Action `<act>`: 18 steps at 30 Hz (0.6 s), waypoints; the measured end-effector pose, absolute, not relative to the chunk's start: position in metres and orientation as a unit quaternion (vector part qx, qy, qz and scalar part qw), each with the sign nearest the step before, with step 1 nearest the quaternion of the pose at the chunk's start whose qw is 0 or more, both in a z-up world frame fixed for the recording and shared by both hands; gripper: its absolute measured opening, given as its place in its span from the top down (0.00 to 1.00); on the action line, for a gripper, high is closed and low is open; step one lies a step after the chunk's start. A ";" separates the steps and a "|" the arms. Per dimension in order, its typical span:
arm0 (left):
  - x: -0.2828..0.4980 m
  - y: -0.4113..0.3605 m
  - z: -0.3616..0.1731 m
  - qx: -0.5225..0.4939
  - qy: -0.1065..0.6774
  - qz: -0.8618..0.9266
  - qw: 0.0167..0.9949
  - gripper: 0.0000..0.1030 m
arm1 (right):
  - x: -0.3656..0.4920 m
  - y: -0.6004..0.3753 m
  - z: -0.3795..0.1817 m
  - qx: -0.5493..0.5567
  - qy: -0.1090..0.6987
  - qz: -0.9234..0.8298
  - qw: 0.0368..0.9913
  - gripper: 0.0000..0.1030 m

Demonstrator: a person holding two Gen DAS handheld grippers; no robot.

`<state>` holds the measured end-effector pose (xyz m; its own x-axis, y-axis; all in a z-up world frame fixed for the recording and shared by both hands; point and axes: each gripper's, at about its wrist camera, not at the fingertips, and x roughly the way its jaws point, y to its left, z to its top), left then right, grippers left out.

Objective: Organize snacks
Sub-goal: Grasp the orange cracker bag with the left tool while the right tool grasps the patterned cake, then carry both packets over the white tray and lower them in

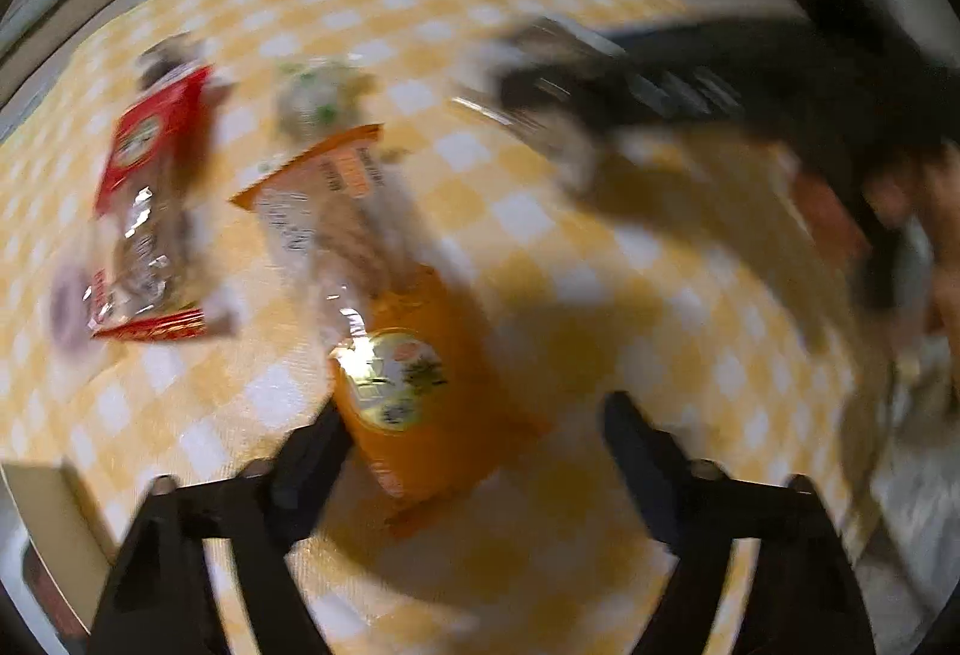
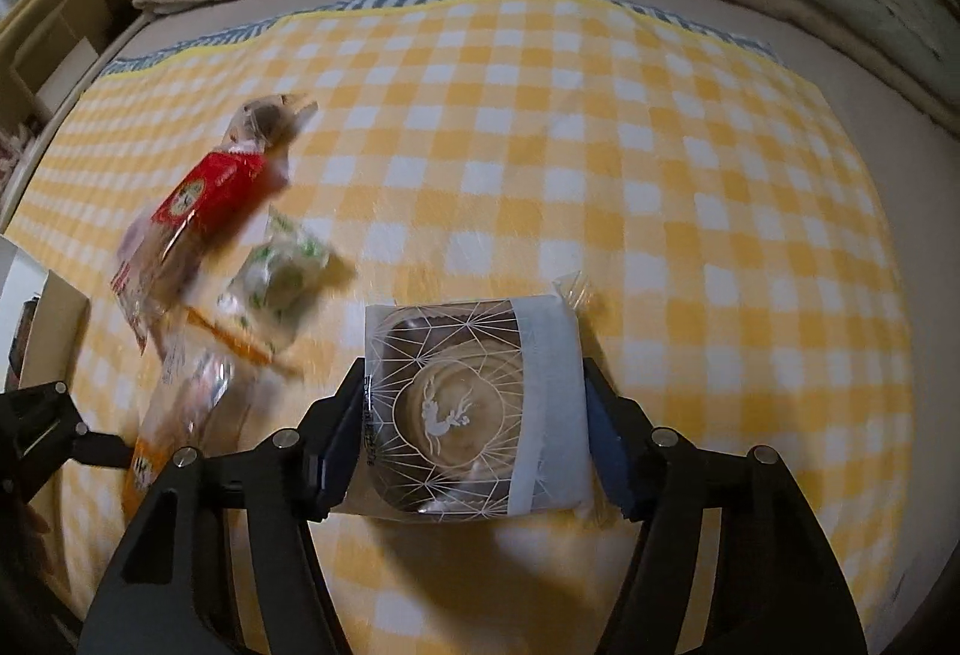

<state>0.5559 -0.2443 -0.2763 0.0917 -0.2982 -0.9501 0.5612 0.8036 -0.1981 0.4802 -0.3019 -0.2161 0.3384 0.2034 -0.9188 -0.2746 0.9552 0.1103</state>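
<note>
R gripper [image 2: 474, 415]: jaws part-closed, pads at both sides of white pastry pack [image 2: 474, 403] — firm hold unclear; squeeze gently.
L gripper [image 1: 474, 451]: half open, empty — orange pack [image 1: 414, 385] by left pad; centre first.

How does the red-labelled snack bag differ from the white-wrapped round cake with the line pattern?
The red-labelled snack bag is long, lying free at the left; the white-wrapped round cake is squat and sits between the right gripper fingers. The bag's label is red; the cake's wrap is white with thin lines. Both rest on the yellow checked cloth.
</note>
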 end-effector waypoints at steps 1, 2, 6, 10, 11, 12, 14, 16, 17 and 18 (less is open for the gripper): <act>0.560 -0.246 -0.277 0.096 0.607 -0.277 0.738 0.35 | 0.477 -0.303 -0.215 -0.031 0.559 0.143 0.816 0.36; 0.563 -0.246 -0.277 0.089 0.606 -0.266 0.745 0.37 | 0.471 -0.304 -0.214 -0.029 0.562 0.139 0.815 0.36; 0.573 -0.248 -0.278 0.050 0.601 -0.222 0.766 0.39 | 0.447 -0.313 -0.209 -0.012 0.568 0.132 0.812 0.36; 0.580 -0.244 -0.280 0.009 0.597 -0.188 0.780 0.43 | 0.432 -0.321 -0.203 0.002 0.564 0.119 0.817 0.36; 0.583 -0.241 -0.279 0.001 0.595 -0.178 0.784 0.51 | 0.429 -0.323 -0.201 0.007 0.561 0.115 0.820 0.36; 0.586 -0.238 -0.279 0.000 0.594 -0.168 0.787 0.61 | 0.428 -0.324 -0.199 0.010 0.559 0.112 0.822 0.36; 0.587 -0.234 -0.279 -0.005 0.594 -0.162 0.788 0.62 | 0.424 -0.328 -0.195 0.022 0.554 0.102 0.826 0.37; 0.582 -0.234 -0.273 -0.004 0.590 -0.161 0.791 0.66 | 0.421 -0.332 -0.190 0.027 0.549 0.095 0.830 0.37; 0.579 -0.231 -0.267 -0.004 0.587 -0.164 0.793 0.66 | 0.419 -0.334 -0.187 0.028 0.546 0.092 0.832 0.37; 0.577 -0.230 -0.263 -0.006 0.583 -0.167 0.795 0.67 | 0.418 -0.334 -0.185 0.030 0.544 0.091 0.833 0.37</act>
<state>0.5771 -0.2299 -0.2634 0.2649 -0.2731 -0.9248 0.2594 0.9439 -0.2045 0.4184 -0.3345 -0.1845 0.3909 0.1839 -0.9019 -0.1181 0.9818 0.1490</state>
